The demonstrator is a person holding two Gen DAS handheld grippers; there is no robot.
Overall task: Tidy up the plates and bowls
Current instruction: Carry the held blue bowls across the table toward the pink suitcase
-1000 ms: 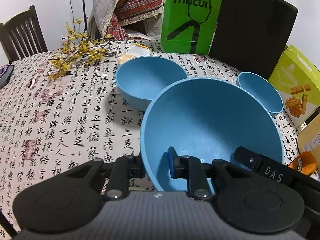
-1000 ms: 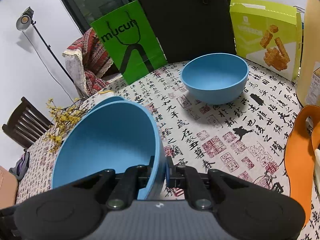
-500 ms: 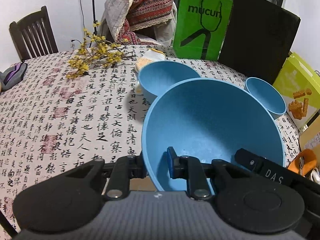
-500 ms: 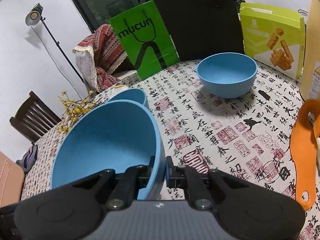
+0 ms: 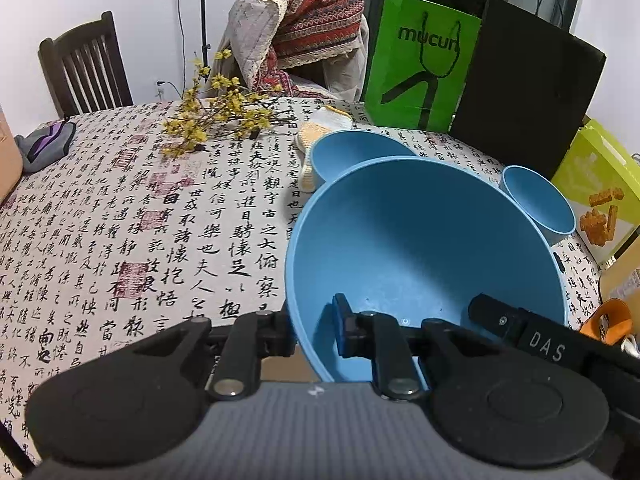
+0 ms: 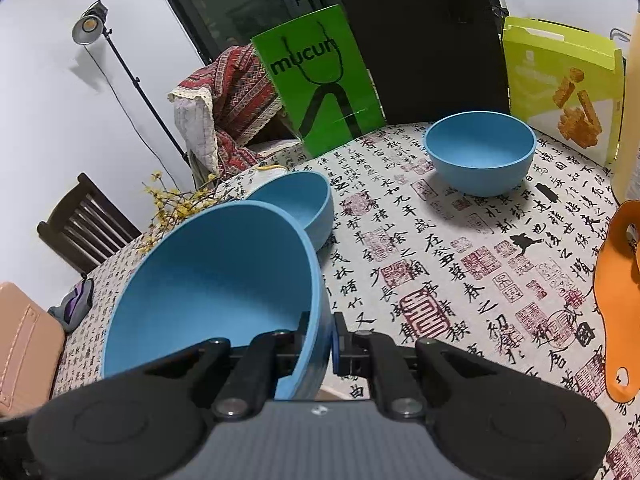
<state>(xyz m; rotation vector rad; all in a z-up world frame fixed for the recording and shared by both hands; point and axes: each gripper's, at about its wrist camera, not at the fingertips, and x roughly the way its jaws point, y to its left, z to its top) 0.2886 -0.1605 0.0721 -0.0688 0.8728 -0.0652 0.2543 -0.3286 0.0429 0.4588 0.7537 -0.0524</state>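
Above the table [image 6: 460, 264], the big bowl [image 5: 420, 240] hangs tilted, its rim pinched on opposite sides by the left gripper [image 5: 316, 328] and right gripper [image 6: 322, 344]; uneven motion of the two could twist it loose onto the smaller bowl [image 6: 296, 204] close beyond.

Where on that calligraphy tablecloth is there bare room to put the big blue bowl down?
Widest bare patch: left of the big blue bowl, between the yellow flower sprig and purple-grey pouch. Another: between the far small blue bowl and orange board. Crowded: the back edge, with the green paper bag and boxes.
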